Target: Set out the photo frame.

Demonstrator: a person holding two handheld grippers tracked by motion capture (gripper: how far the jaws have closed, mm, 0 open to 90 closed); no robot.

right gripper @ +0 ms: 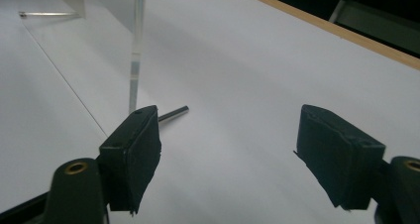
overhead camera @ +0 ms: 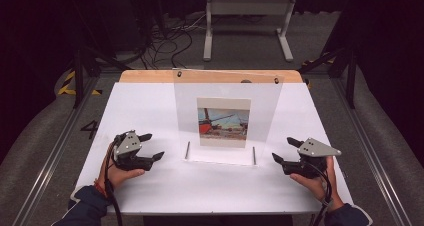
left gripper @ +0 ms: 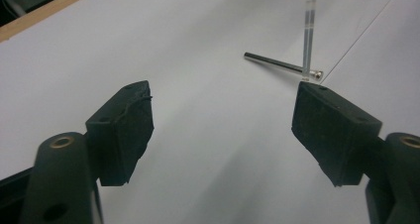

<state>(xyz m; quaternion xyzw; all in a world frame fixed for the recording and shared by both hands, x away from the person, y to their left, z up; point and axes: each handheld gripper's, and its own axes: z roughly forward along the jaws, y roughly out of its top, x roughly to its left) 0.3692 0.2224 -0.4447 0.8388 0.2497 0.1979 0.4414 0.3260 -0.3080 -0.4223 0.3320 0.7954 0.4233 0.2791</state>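
A clear acrylic picture frame point(overhead camera: 227, 86) stands upright in the middle of the white tabletop point(overhead camera: 145, 106), holding a photo of a red boat point(overhead camera: 223, 122). Two metal pins point(overhead camera: 187, 150) point(overhead camera: 254, 155) stick out at its base as feet. My left gripper point(overhead camera: 156, 146) rests left of the frame, open, with nothing between its jaws. In the left gripper view point(left gripper: 223, 130) the frame's edge point(left gripper: 309, 30) and a pin point(left gripper: 277, 63) lie ahead. To the frame's right, my right gripper point(overhead camera: 281, 149) is open and empty. In the right gripper view point(right gripper: 228, 149) the frame's edge point(right gripper: 136, 50) and a pin point(right gripper: 173, 114) sit beyond its left jaw.
A wooden strip point(overhead camera: 145, 76) borders the table's far edge. Behind it on the floor stand a white metal stand point(overhead camera: 247, 16) and loose cables point(overhead camera: 167, 41). Metal rails run along both sides of the table.
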